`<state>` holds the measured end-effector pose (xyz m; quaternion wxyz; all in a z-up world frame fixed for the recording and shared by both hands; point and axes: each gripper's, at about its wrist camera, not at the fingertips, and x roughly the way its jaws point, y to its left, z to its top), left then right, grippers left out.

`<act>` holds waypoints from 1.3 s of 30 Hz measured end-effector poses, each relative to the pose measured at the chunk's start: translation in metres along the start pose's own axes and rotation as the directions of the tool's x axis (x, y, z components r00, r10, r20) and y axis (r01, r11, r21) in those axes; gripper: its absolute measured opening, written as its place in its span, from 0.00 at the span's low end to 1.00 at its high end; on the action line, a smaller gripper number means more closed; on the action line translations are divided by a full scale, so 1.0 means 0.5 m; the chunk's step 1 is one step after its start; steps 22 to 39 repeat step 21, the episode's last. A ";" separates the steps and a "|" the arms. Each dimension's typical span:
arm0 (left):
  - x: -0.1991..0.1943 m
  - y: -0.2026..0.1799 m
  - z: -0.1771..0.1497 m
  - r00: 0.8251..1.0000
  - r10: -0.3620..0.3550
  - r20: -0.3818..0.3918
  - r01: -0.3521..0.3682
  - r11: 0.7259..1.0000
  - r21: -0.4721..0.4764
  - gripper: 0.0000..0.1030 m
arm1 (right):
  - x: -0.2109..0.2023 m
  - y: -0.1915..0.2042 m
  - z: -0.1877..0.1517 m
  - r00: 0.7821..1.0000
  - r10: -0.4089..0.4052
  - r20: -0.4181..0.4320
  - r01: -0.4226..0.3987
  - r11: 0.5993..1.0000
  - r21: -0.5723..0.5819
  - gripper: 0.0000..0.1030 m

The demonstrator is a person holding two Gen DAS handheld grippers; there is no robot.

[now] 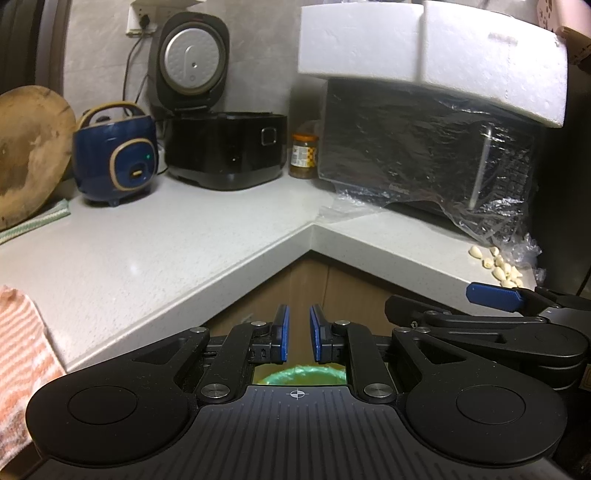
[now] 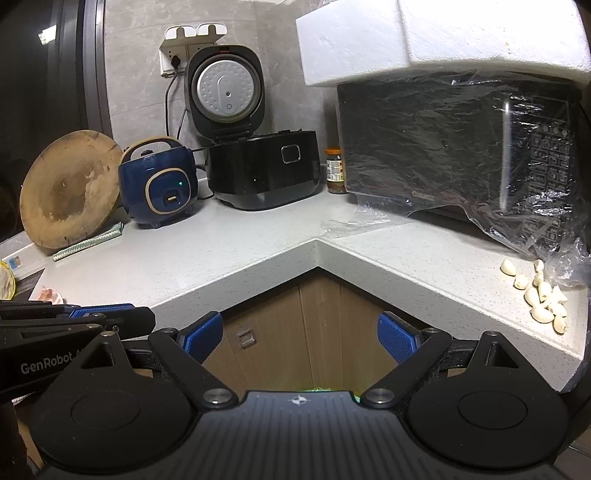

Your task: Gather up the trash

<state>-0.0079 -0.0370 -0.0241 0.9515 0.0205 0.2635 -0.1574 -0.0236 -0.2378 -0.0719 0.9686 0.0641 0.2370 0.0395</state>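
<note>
Kitchen corner, L-shaped speckled worktop (image 2: pixel 236 258) over wood cabinet doors. Appliances pushed to the back wall, prob. to keep the front edge free: blue rice cooker (image 2: pixel 160 186), black cooker (image 2: pixel 264 173) w/ lid up, jar (image 2: pixel 335 170) beside it. Microwave (image 2: pixel 454 147) under loose plastic film, foam block (image 2: pixel 443 33) stacked on top, looks like storage. Round wooden board (image 2: pixel 68 192) leans at left on a striped cloth. Garlic cloves (image 2: pixel 543 295) lie loose by the film at right; food or waste, can't tell.

Left tongs (image 1: pixel 299 332): nearly together, nothing between pads. Right tongs (image 2: pixel 301 336): wide apart, empty. Both hover side by side below the worktop edge, over the cabinet corner.

Bin w/ green liner (image 1: pixel 301 376) sits directly under the left tongs, partly hidden; judged the drop point. No clear trash item in either grip.
</note>
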 end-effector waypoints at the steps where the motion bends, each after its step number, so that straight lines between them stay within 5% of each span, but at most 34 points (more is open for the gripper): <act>1: 0.000 0.001 0.000 1.000 0.000 0.001 0.000 1.000 -0.001 0.15 | 0.000 0.001 0.000 1.000 0.001 0.001 -0.001 1.000 -0.001 0.89; 17: 0.034 0.014 0.004 0.999 0.034 -0.036 -0.035 0.999 -0.029 0.15 | 0.033 -0.001 0.001 1.000 0.024 -0.005 -0.024 0.997 -0.074 0.89; 21: 0.068 0.058 0.021 0.996 0.016 -0.085 -0.025 0.994 -0.110 0.15 | 0.071 -0.019 0.038 0.999 0.053 0.012 -0.051 0.988 -0.147 0.90; 39: 0.068 0.058 0.021 0.996 0.016 -0.085 -0.025 0.994 -0.110 0.15 | 0.071 -0.019 0.038 0.999 0.053 0.012 -0.051 0.988 -0.147 0.90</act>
